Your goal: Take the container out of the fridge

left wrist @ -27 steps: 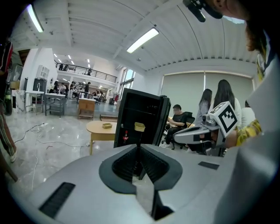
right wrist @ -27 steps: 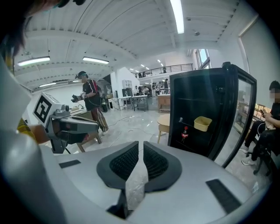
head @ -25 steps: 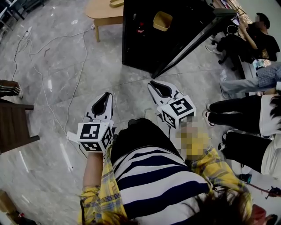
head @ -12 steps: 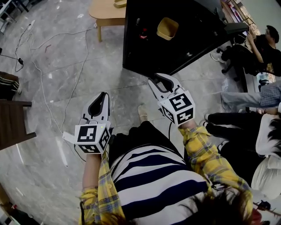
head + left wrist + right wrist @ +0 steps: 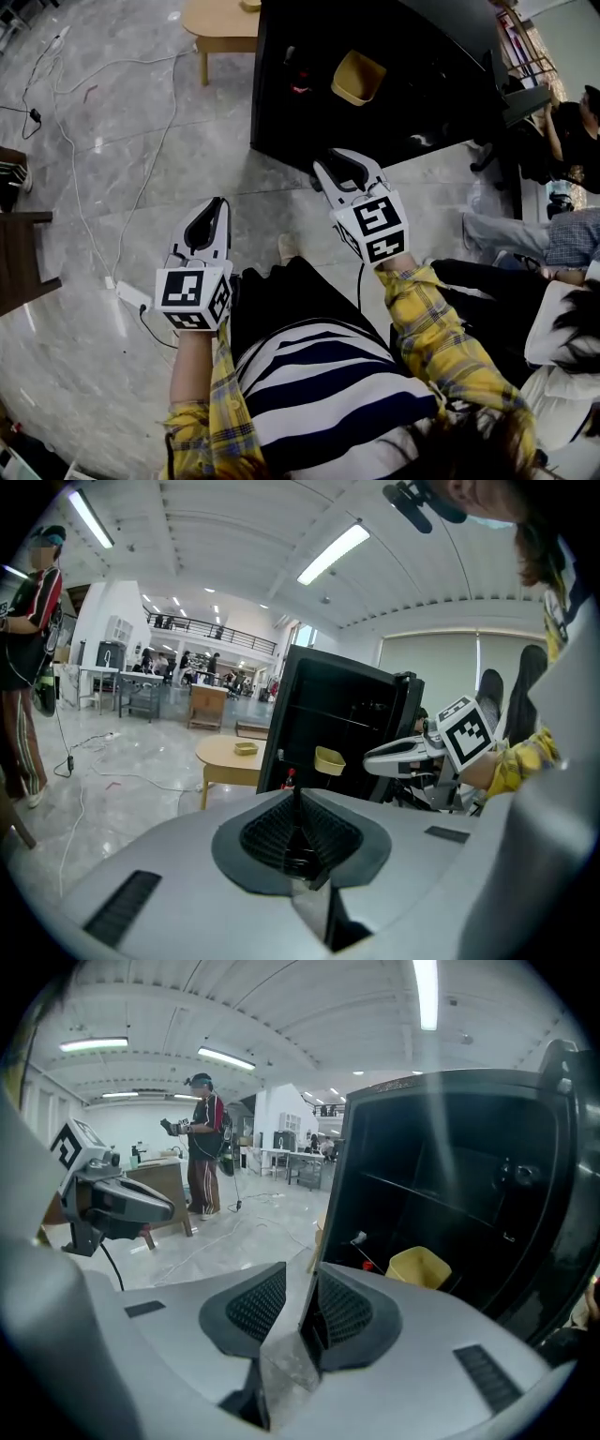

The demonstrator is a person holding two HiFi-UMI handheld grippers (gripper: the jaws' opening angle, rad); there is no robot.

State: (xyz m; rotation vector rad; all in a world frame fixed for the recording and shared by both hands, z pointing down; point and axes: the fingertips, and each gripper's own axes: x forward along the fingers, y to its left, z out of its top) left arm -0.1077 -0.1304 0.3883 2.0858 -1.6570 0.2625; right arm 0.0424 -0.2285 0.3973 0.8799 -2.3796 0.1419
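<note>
A yellow container (image 5: pixel 357 77) sits on a shelf inside the open black fridge (image 5: pixel 274 103). It also shows in the left gripper view, container (image 5: pixel 329 759), and in the right gripper view, container (image 5: pixel 419 1267). My right gripper (image 5: pixel 343 157) is held just in front of the fridge's lower edge, its jaws a narrow gap apart and empty (image 5: pixel 302 1302). My left gripper (image 5: pixel 213 204) hangs over the floor farther back and to the left. Its pads meet, with nothing between them (image 5: pixel 298 803).
A small red-capped bottle (image 5: pixel 298 87) stands in the fridge left of the container. A wooden table (image 5: pixel 217 21) is to the fridge's left, cables (image 5: pixel 141 187) cross the marble floor, and a dark chair (image 5: pixel 23 253) is far left. Seated people (image 5: pixel 562 239) are close on the right.
The fridge has come nearer in the head view. Both grippers have moved forward; the right one now reaches the fridge's front edge.
</note>
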